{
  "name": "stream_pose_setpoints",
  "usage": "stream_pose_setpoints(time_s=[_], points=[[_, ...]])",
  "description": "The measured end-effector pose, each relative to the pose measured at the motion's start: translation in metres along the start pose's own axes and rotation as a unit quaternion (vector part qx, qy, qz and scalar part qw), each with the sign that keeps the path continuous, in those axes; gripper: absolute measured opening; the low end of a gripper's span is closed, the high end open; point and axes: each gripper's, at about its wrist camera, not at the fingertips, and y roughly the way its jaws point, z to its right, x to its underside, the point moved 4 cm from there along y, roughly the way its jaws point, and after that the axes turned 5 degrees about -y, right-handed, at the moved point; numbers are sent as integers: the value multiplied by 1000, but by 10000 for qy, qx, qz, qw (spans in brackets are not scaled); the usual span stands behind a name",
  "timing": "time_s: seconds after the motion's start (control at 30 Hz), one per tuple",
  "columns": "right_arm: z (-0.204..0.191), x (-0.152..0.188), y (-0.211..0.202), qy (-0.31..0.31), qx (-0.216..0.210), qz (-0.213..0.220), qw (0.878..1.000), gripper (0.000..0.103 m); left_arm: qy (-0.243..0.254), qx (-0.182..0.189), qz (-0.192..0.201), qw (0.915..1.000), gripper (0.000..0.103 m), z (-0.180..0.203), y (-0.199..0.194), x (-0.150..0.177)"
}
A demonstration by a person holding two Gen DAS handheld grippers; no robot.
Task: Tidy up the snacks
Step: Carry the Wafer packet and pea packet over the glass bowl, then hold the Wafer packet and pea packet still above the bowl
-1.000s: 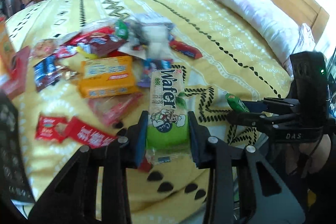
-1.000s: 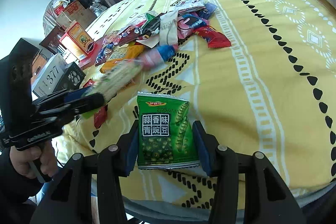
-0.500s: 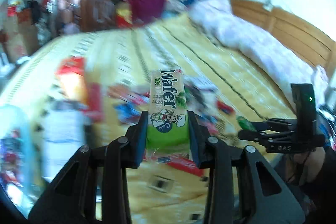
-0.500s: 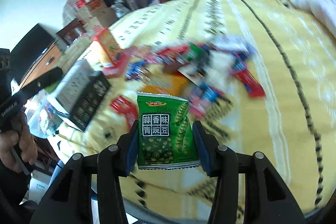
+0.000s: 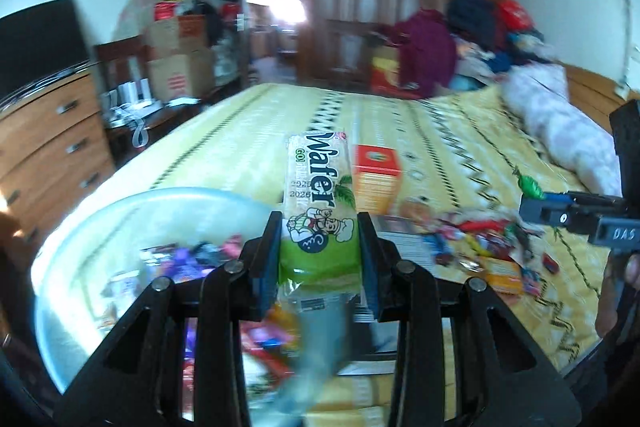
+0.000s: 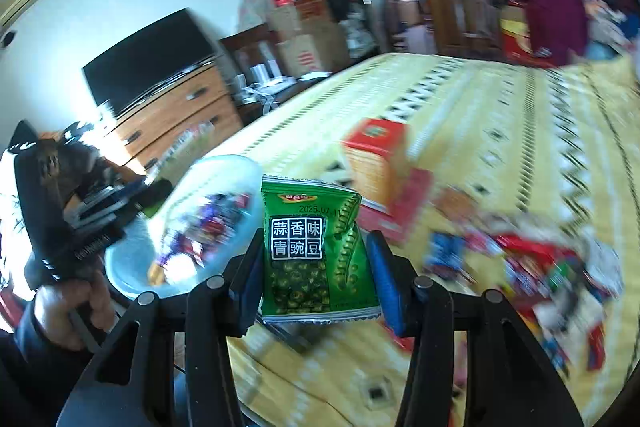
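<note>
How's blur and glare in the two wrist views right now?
Left wrist: wafer pack in the left gripper sharp; bowl and loose snacks smeared; doorway blown out. Right wrist: green pea bag sharp; bed and snacks streaked; glare by the dresser.

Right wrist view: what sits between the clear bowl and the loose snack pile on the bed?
In the right wrist view, the orange-and-red box stands between the clear bowl and the snack pile, on the yellow bedspread.
</note>
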Motion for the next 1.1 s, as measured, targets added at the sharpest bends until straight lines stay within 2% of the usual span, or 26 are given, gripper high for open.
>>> stream_pose_setpoints(time_s=[0.2,0.53,0.73,1.1], points=[[-62,-39,49,-372,-472,-182,9980,53,-311,-332,52,9990,36,-37,-3,-2],[-142,-62,114,-820,-915,-577,9907,53,-735,-514,29,9960,36,-78,-7,7],[-160,-60,137,-891,-1001,-802,9877,53,-889,-526,-12,9946,36,-92,-8,11],[-161,-59,155,-744,-1097,-949,9866,53,-992,-497,-57,9938,36,-104,-9,14]])
